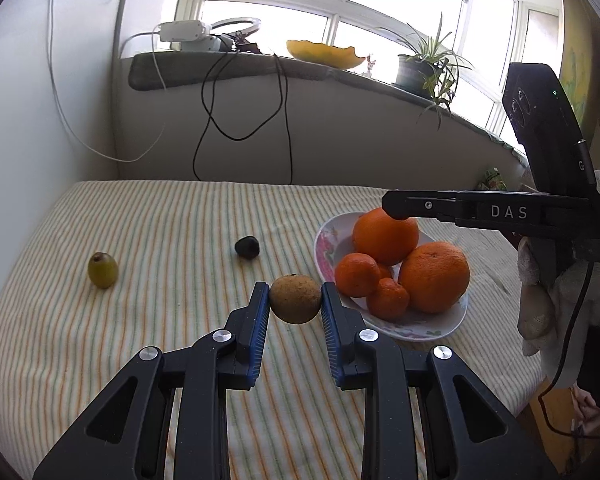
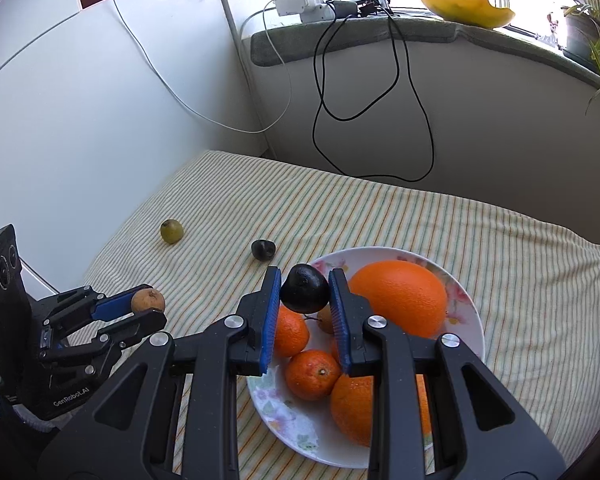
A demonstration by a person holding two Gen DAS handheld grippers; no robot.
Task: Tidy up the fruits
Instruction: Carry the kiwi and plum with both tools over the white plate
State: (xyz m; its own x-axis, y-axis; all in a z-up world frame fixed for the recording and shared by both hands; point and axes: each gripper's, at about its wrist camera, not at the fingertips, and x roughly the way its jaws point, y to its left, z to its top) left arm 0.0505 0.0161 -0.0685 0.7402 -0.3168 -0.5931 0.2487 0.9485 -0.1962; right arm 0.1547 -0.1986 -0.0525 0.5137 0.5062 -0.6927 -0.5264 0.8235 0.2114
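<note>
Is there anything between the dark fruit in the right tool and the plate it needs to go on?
No barrier shows. The right tool holds the dark fruit above the plate, which is already crowded: two oranges and small tangerines lie directly beneath it, so it would land on them.

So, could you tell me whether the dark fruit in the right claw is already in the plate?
Not yet: the dark fruit is clamped in the right claw, held above the plate.
</note>
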